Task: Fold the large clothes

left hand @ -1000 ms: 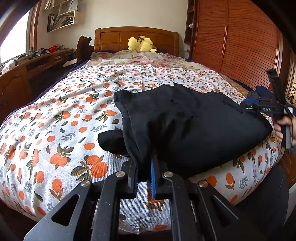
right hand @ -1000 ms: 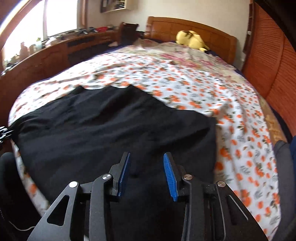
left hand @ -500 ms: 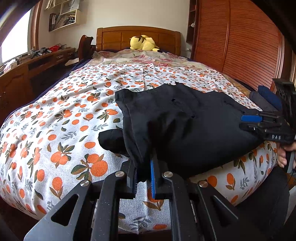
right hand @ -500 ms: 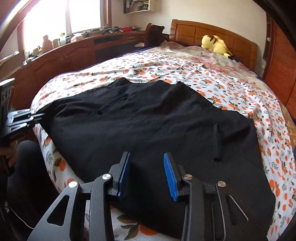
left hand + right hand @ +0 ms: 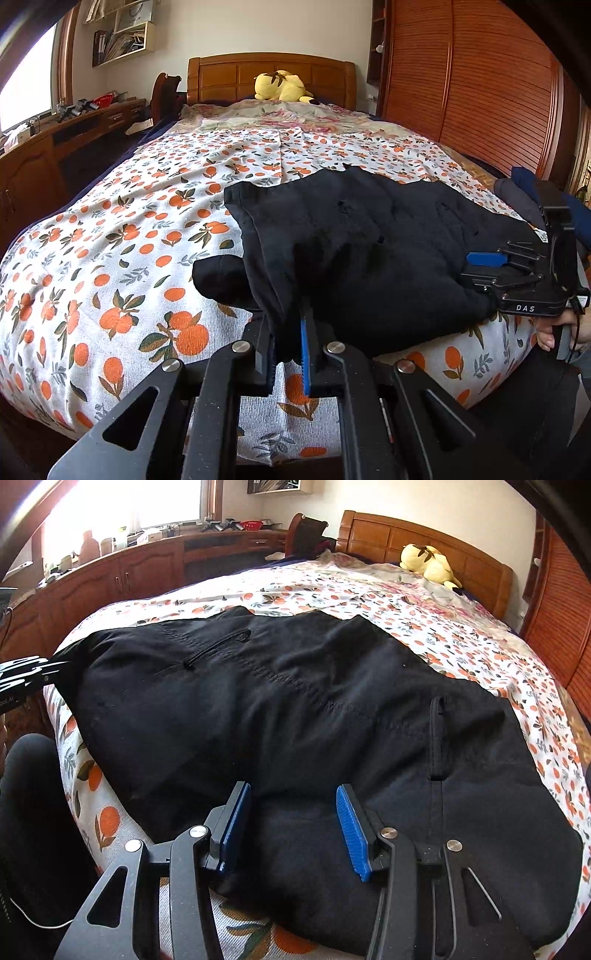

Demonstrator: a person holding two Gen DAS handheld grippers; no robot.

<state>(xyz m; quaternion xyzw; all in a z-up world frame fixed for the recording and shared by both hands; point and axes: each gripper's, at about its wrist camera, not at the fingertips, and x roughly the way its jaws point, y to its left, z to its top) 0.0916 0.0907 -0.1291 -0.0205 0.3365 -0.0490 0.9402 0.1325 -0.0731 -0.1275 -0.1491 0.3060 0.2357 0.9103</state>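
A large black garment (image 5: 369,251) lies spread across the near end of a bed with an orange-print sheet (image 5: 110,236). My left gripper (image 5: 291,332) is shut on the garment's near left corner, and the cloth hangs bunched between the fingers. My right gripper (image 5: 291,812) is open, its blue pads low over the garment's near edge (image 5: 295,709), with cloth lying between them. It also shows in the left wrist view (image 5: 484,266) at the garment's right edge. The left gripper shows in the right wrist view (image 5: 22,679) at the far left.
A yellow plush toy (image 5: 280,86) sits by the wooden headboard (image 5: 269,74). A wooden cabinet (image 5: 122,576) runs along the left of the bed. A slatted wooden wardrobe (image 5: 480,92) stands on the right. Dark blue cloth (image 5: 524,188) lies at the bed's right edge.
My right gripper has moved in from the right and lowered onto the garment's near edge, still open. My left gripper has kept its hold on the corner.
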